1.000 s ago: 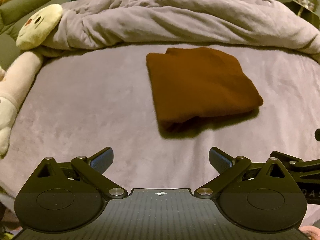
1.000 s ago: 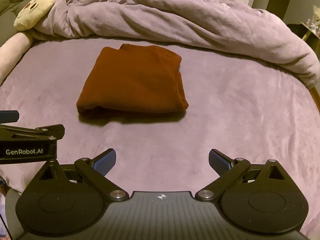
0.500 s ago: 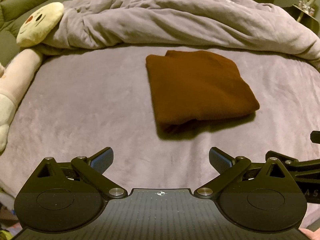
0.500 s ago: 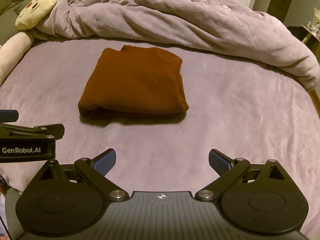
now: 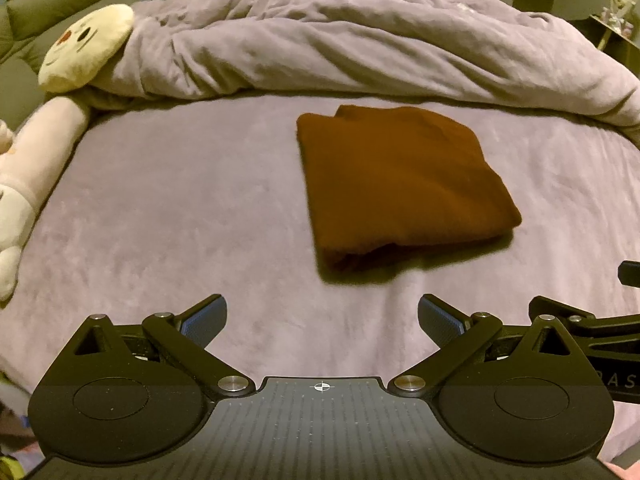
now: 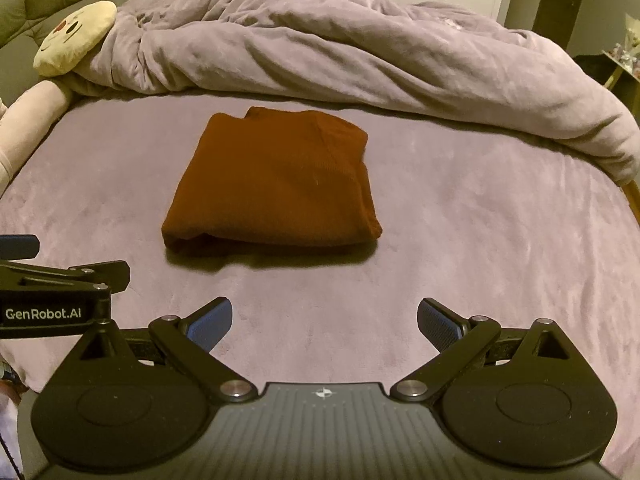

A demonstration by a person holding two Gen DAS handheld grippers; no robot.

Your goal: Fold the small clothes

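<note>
The brown garment (image 6: 276, 184) lies flat on the bed (image 6: 480, 240), folded into a thick, compact rectangle, and nothing is touching it. From the right gripper (image 6: 325, 322) it sits at about eleven o'clock; from the left gripper (image 5: 322, 320) it is nearer one o'clock. Both grippers hang near the bed's front edge, jaws spread wide and holding nothing, well apart from the cloth. The rumpled duvet (image 6: 360, 52) is heaped at twelve o'clock behind the garment, with a plush toy (image 5: 86, 60) off at ten. By the look of it the folding of this piece is done: edges are stacked and the layers show at the near end. I see no other small clothes waiting on the bed.
</note>
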